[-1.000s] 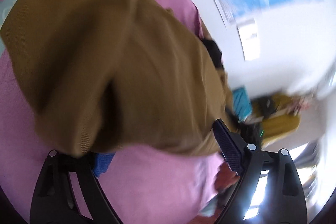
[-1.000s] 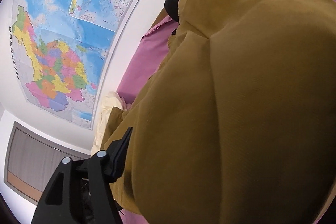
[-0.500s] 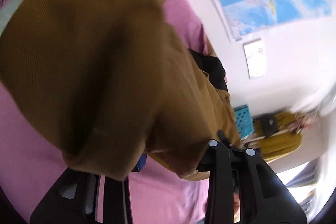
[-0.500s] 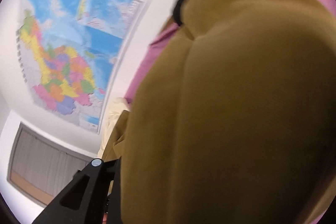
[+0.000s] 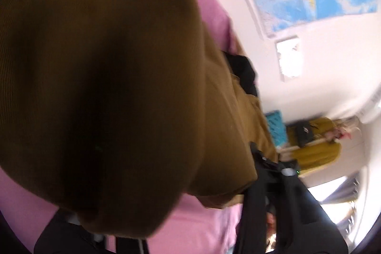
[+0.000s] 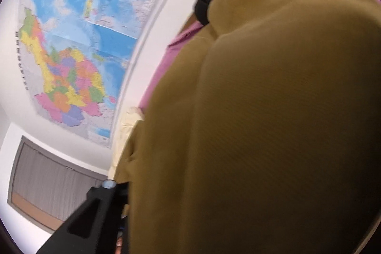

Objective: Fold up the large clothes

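Both grippers have just closed: the left gripper (image 5: pixel 190 213) clamps the garment (image 5: pixel 107 87); the right gripper (image 6: pixel 152 204), at 7 o'clock, is closing on cloth — ready to lift and fold.

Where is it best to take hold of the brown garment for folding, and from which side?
Take the brown garment at its hem edge near the grippers, coming from below over the pink sheet: there the fabric thins to an edge, while the bulging middle offers nothing to pinch.
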`<move>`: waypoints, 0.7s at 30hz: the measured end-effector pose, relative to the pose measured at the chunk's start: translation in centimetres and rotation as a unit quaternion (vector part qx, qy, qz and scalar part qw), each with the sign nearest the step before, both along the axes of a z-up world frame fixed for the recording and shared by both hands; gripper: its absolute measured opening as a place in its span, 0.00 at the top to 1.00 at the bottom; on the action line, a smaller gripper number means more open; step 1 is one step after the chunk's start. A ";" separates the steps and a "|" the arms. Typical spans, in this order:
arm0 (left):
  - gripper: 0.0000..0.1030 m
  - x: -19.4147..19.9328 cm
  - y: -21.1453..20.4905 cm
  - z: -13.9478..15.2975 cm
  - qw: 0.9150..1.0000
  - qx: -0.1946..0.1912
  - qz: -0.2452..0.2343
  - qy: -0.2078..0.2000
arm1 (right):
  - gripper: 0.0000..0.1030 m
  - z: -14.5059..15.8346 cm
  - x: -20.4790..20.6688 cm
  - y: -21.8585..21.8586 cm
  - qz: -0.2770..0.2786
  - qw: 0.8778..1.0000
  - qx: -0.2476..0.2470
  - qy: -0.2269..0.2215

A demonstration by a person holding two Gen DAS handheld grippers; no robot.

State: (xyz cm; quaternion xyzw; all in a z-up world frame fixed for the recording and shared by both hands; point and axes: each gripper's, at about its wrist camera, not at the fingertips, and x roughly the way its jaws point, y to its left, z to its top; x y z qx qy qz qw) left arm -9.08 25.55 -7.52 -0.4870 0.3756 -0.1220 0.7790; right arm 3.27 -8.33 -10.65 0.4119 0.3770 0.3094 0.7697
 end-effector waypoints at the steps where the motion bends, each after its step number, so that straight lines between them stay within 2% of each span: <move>1: 0.72 -0.1 -0.1 1.0 1.000 0.013 -0.003 -0.014 | 0.87 0.8 -0.2 0.0 0.005 1.000 0.002 -0.016; 3: 0.74 -0.3 -0.4 3.3 0.999 0.033 -0.016 -0.034 | 0.88 3.0 -0.7 0.1 0.011 0.999 -0.008 -0.047; 6: 0.74 -0.5 -0.1 7.1 0.996 0.044 -0.028 -0.072 | 0.88 7.2 -1.1 0.2 0.019 0.995 -0.005 -0.097; 11: 0.74 -0.7 1.3 14.6 0.986 0.068 -0.032 -0.146 | 0.88 15.6 -1.6 1.4 0.034 0.981 0.002 -0.191; 13: 0.74 -1.2 2.9 18.5 0.979 0.084 -0.025 -0.184 | 0.88 19.2 -1.5 2.8 0.045 0.971 0.010 -0.235; 15: 0.74 -1.6 4.6 21.4 0.972 0.105 -0.013 -0.212 | 0.88 21.4 -1.1 4.4 0.054 0.964 0.018 -0.261; 17: 0.74 -2.1 7.0 24.4 0.961 0.143 0.005 -0.237 | 0.88 23.7 -0.1 7.1 0.070 0.956 0.031 -0.284; 21: 0.74 -3.0 12.7 27.4 0.948 0.189 0.047 -0.251 | 0.88 26.2 2.9 13.9 0.115 0.946 0.061 -0.297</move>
